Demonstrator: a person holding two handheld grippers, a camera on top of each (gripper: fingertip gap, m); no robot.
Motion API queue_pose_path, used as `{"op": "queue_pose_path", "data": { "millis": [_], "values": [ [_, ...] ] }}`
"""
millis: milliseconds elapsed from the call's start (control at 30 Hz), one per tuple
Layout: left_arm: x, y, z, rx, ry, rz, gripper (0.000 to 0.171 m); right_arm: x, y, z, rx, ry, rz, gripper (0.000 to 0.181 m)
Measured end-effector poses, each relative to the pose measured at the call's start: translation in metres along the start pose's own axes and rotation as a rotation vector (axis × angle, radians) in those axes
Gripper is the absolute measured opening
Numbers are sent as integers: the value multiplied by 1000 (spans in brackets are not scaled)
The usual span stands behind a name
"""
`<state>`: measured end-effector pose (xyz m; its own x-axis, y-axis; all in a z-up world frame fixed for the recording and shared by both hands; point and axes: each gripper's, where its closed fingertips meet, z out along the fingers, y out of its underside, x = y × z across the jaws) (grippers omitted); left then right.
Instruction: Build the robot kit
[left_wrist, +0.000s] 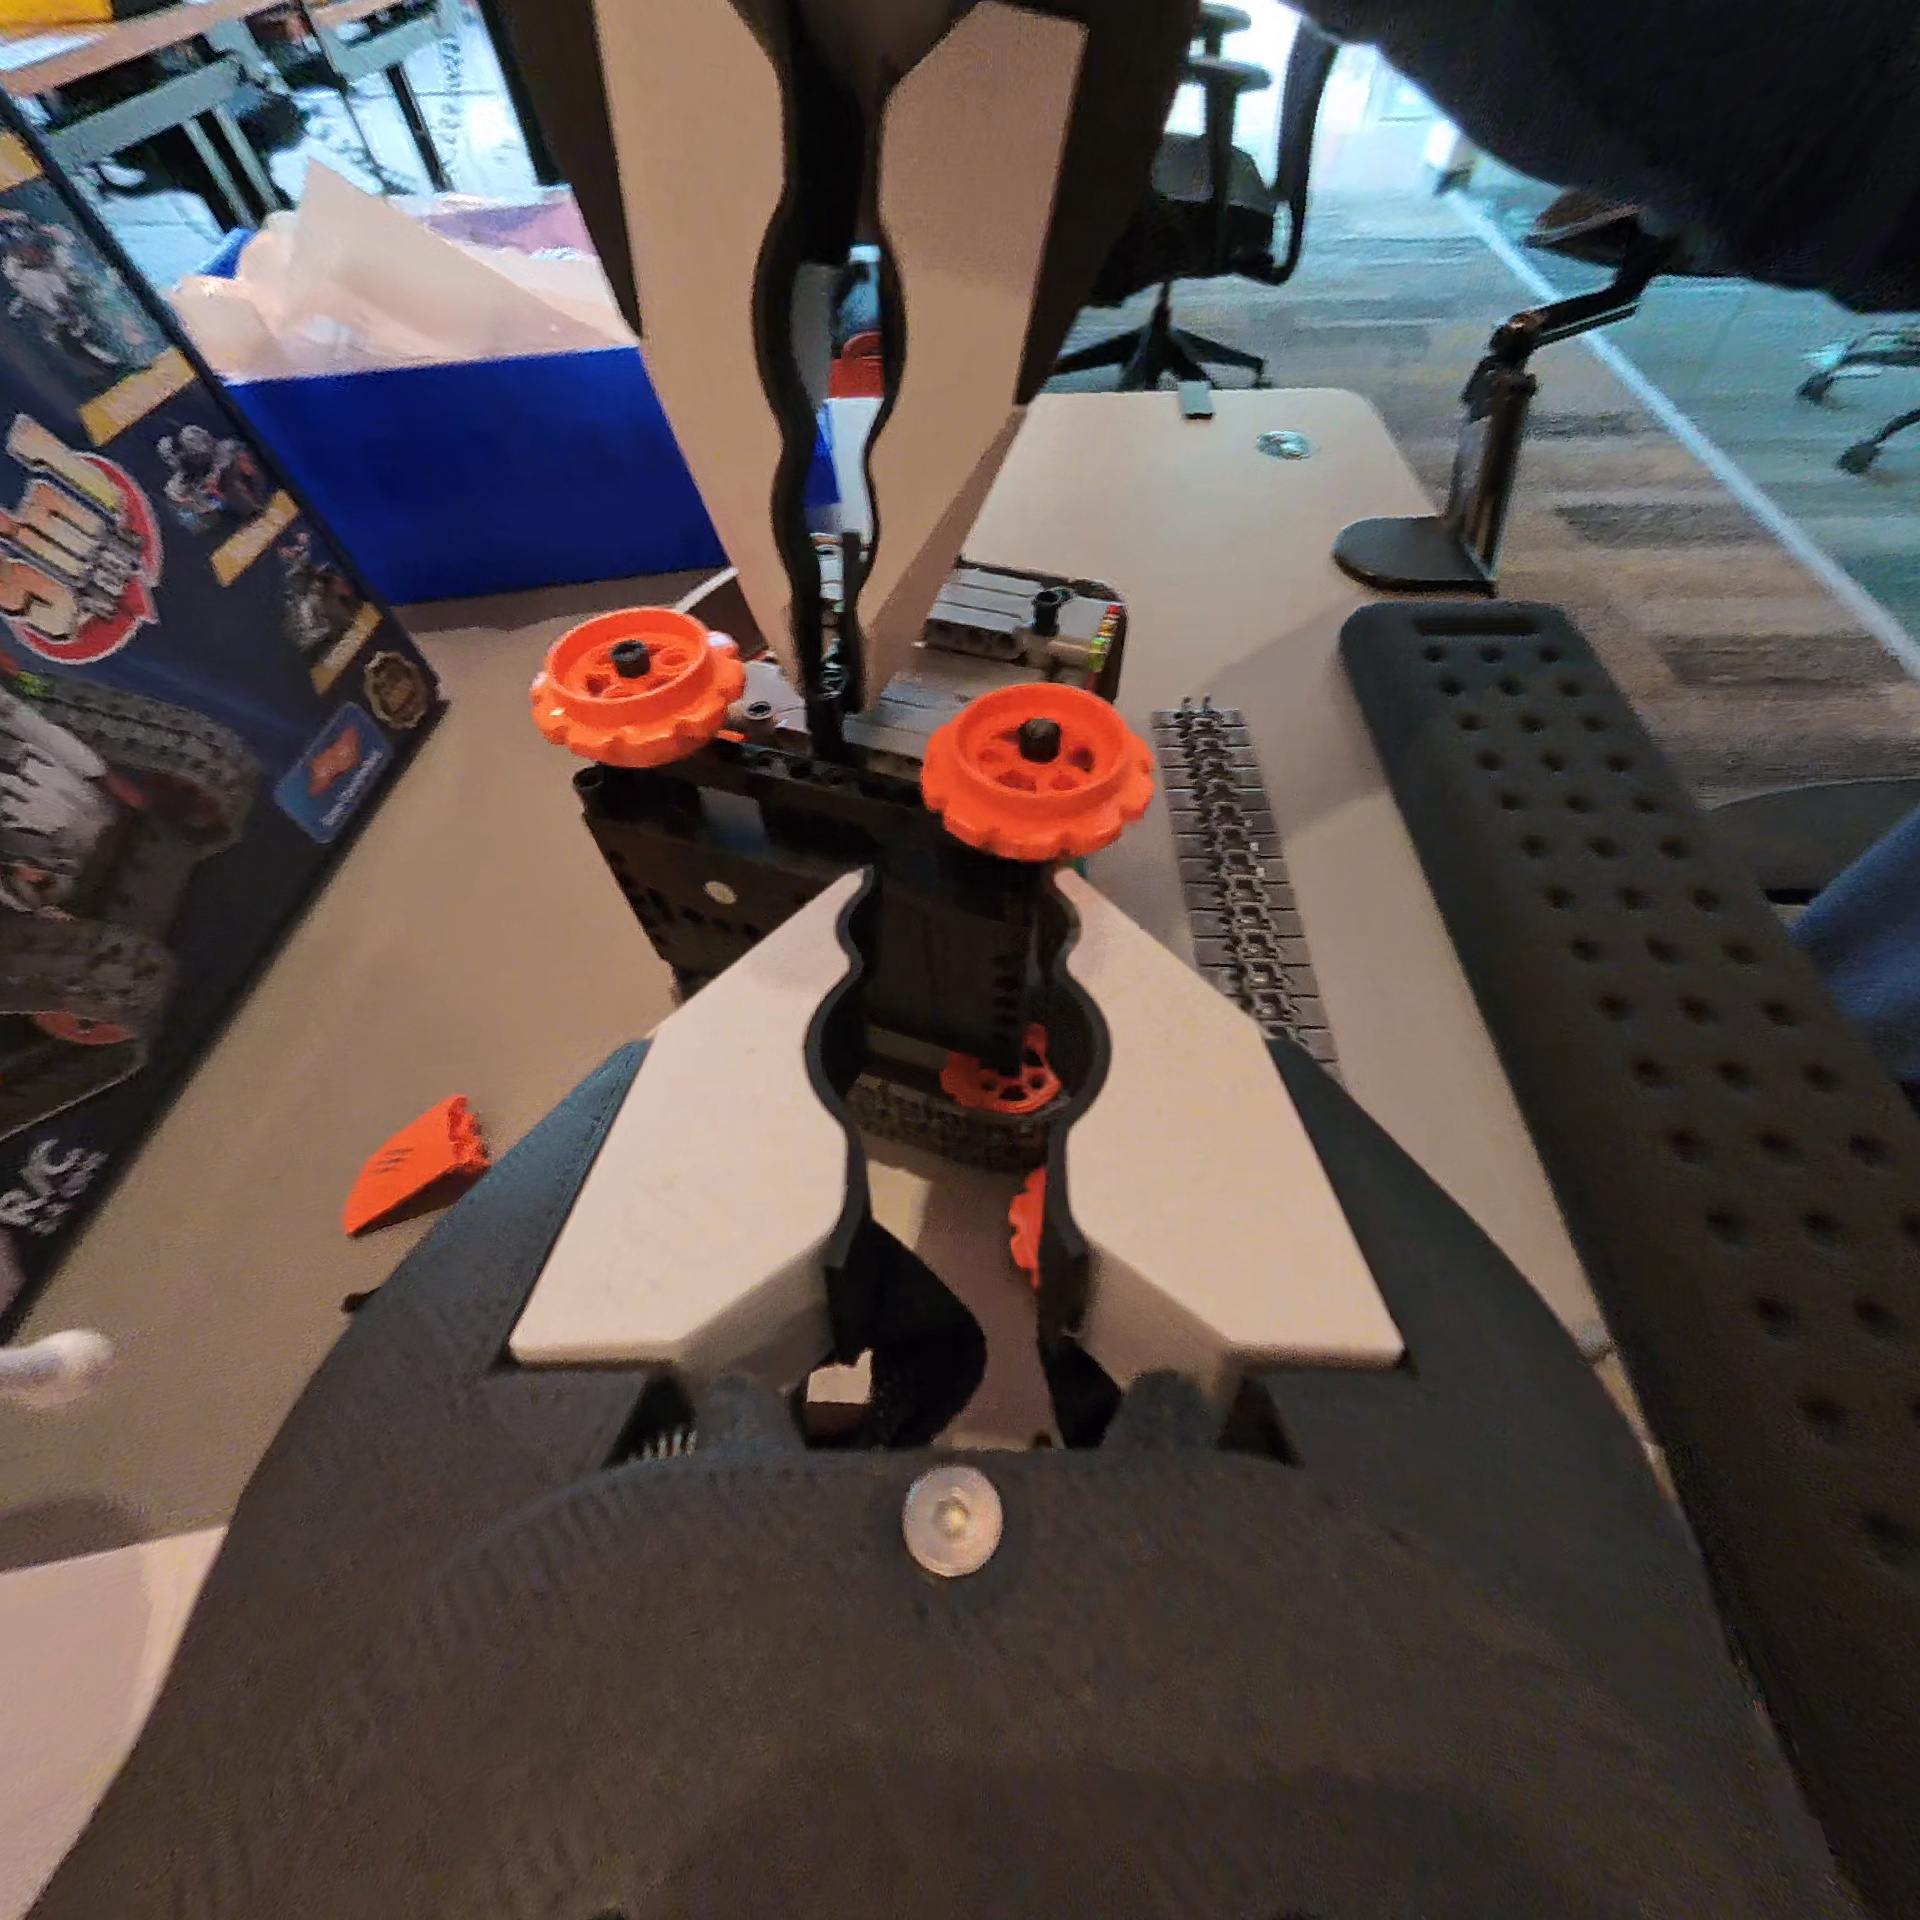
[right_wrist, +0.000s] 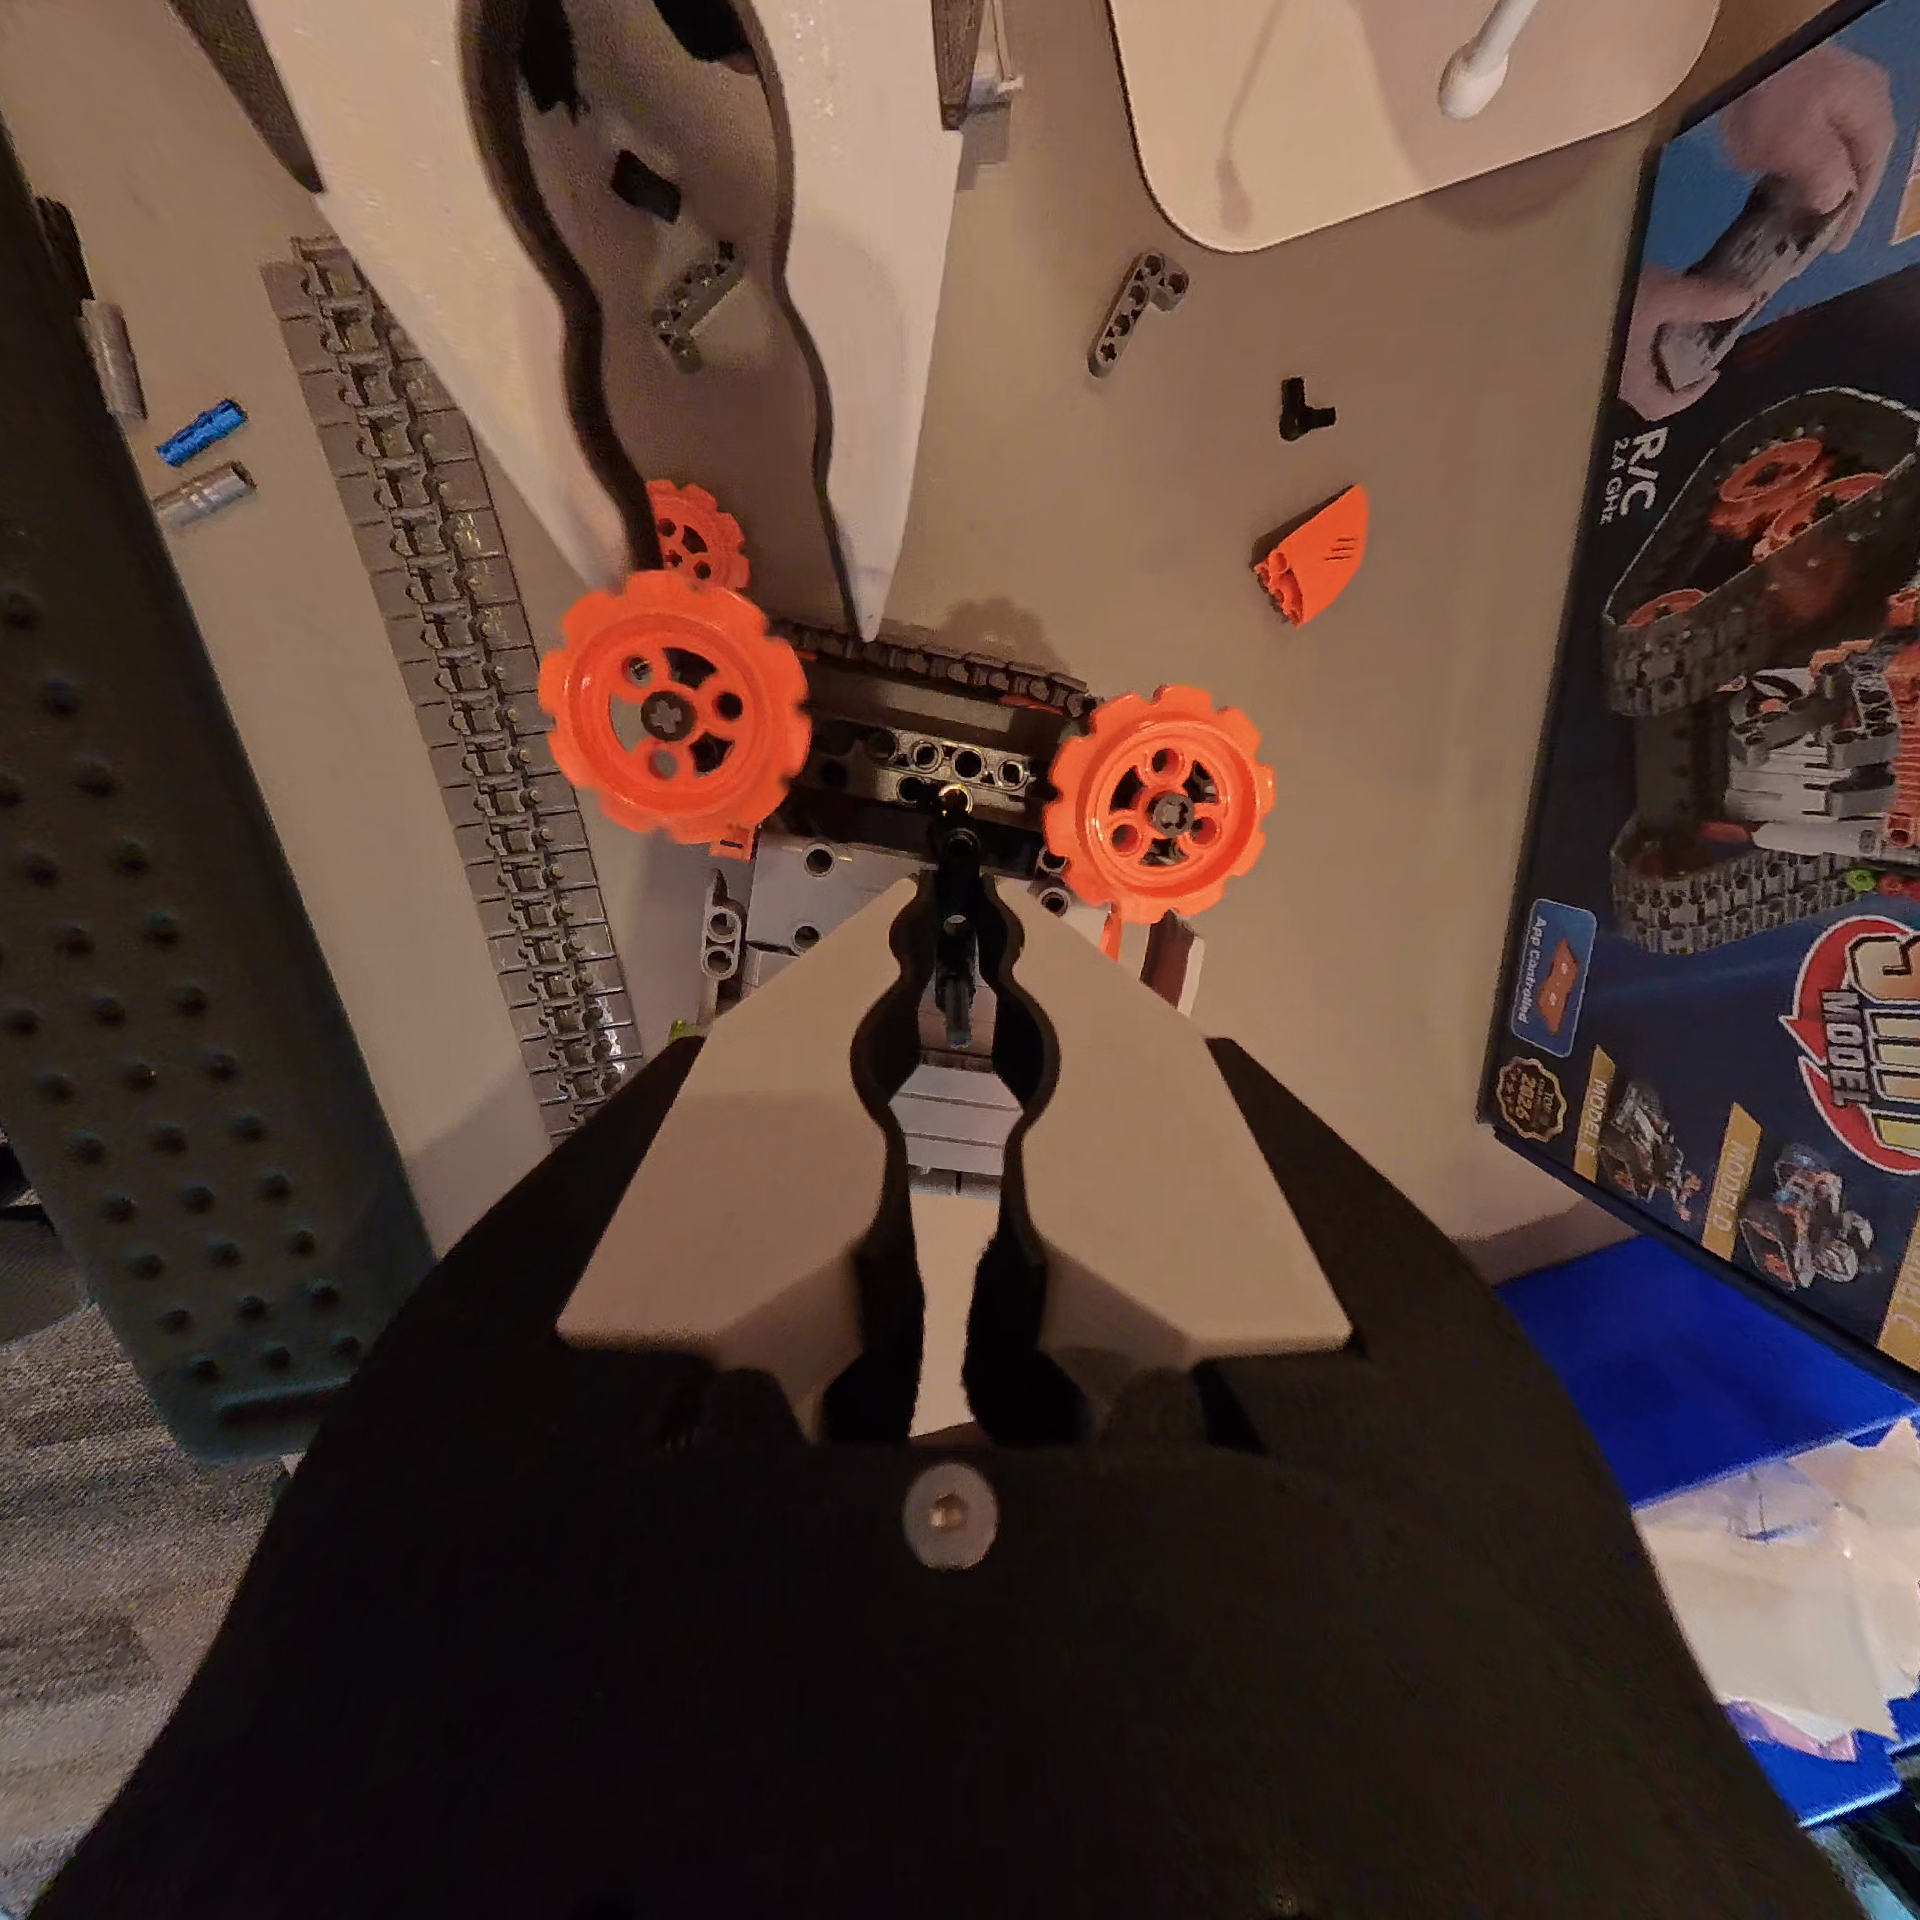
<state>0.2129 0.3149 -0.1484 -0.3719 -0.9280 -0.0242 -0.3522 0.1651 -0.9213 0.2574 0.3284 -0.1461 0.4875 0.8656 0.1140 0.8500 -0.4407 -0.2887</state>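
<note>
left gripper (left_wrist: 961, 914) clamped on black frame of a brick-built tracked vehicle chassis (left_wrist: 831, 810) on the beige desk (left_wrist: 1195, 488); right gripper (right_wrist: 958, 904) pinched shut on a thin black axle pin (right_wrist: 954, 935) at chassis top, between two orange sprocket wheels (right_wrist: 673, 707). grey track strip (right_wrist: 457, 665) lying just beside.

I'm seeing warm, dimmish indoor light with soft shadows on the beige table (left_wrist: 1195, 499). Both views bow strongly at the edges. The printed box (left_wrist: 156, 727) left of the table's middle smears with blur, and the orange wheels (right_wrist: 673, 707) show small glossy highlights.
</note>
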Motion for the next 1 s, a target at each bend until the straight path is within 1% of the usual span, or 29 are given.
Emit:
{"op": "queue_pose_path", "data": {
  "millis": [33,100,167,200,267,433,767,1000],
  "values": [
    [5,1,1,-4,27,4,35,0,0,1,-10,-5,1,4],
    [12,5,3,-17,58,27,40,0,0,1,-23,-21,11,4],
    [12,7,6,-20,45,45,42,0,0,1,-34,-36,13,4],
    [12,6,8,-14,31,61,42,0,0,1,-40,-41,16,4],
    [9,6,11,-7,-14,92,32,0,0,1,-53,-42,20,4],
    [8,5,15,-5,-79,169,24,0,0,1,-61,-37,33,4],
    [10,2,21,14,-120,205,24,-1,4,-1,-57,-42,28,4],
    [12,1,23,20,-131,218,24,-2,4,-1,-85,2,-23,4]
  ]
}}
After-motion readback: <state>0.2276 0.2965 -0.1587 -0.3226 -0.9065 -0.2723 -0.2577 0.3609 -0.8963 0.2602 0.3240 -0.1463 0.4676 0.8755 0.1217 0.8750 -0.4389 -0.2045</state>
